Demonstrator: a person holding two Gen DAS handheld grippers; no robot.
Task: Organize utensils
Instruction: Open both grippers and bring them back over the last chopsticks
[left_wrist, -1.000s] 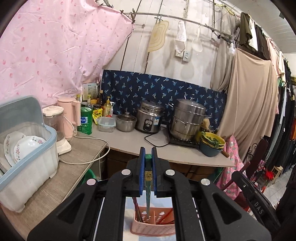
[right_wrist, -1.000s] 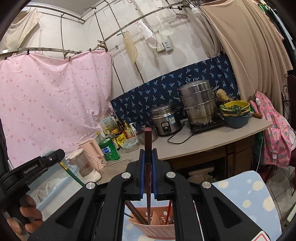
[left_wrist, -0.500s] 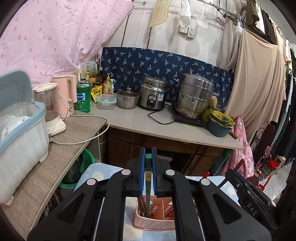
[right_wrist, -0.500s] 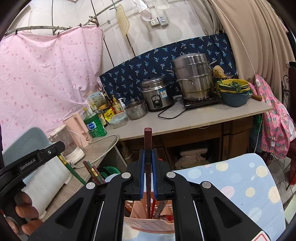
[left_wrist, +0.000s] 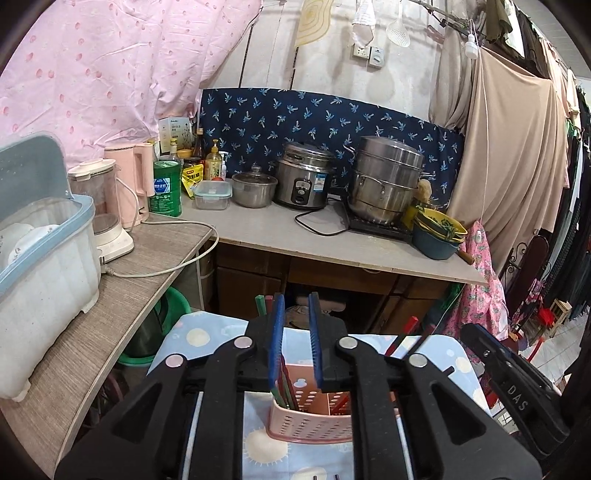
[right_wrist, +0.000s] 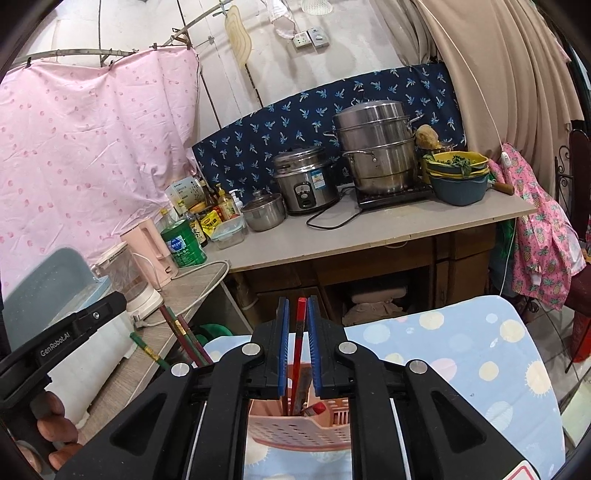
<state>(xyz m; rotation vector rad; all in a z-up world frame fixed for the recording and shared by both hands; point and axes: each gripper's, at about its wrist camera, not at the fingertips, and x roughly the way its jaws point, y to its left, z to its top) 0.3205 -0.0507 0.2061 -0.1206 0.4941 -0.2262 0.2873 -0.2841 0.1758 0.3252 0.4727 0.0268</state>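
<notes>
Lettering "GenRobot.AI" on left gripper (right_wrist: 62, 339), "DAS" on right gripper (left_wrist: 515, 395)

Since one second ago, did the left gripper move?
Yes. The left gripper went down: the fixed counter now sits higher in its view, and the pink basket is closer.

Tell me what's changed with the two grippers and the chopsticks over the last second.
Both grippers came down over the pink basket and their jaws are opening. The left gripper let go of its green chopstick; nothing is between its jaws now. The red chopstick stands loose between the right gripper pads, its tip in the basket. The basket stayed put.
</notes>
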